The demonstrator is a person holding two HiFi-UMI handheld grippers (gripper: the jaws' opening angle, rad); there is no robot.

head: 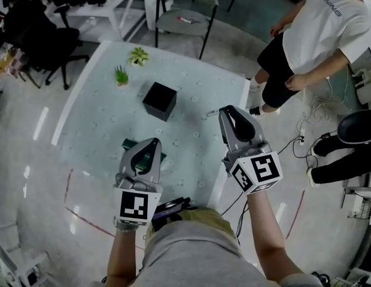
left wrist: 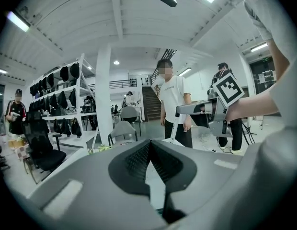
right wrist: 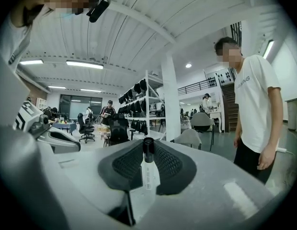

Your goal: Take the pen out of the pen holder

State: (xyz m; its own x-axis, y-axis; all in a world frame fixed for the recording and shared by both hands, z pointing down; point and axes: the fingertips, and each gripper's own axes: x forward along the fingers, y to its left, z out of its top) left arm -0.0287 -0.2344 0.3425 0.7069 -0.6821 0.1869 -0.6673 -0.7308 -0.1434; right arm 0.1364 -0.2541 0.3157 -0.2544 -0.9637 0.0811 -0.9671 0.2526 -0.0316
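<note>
The black cube pen holder [head: 159,100] stands on the white table [head: 108,115], and I cannot see inside it. My right gripper [head: 226,111] is raised over the table's right edge, to the right of the holder and apart from it. It is shut on a white pen [right wrist: 147,174] with a black cap [right wrist: 148,147]; a short end of the pen [head: 210,112] sticks out at the tips. My left gripper [head: 153,143] hovers over the table's near edge, its jaws shut with nothing between them [left wrist: 149,143].
Two small green plants [head: 137,55] [head: 121,75] stand at the table's far side. A dark green flat thing [head: 129,143] lies under my left gripper. A person [head: 320,34] stands right of the table. A grey chair [head: 184,18] is beyond it, a black office chair [head: 48,43] to the left.
</note>
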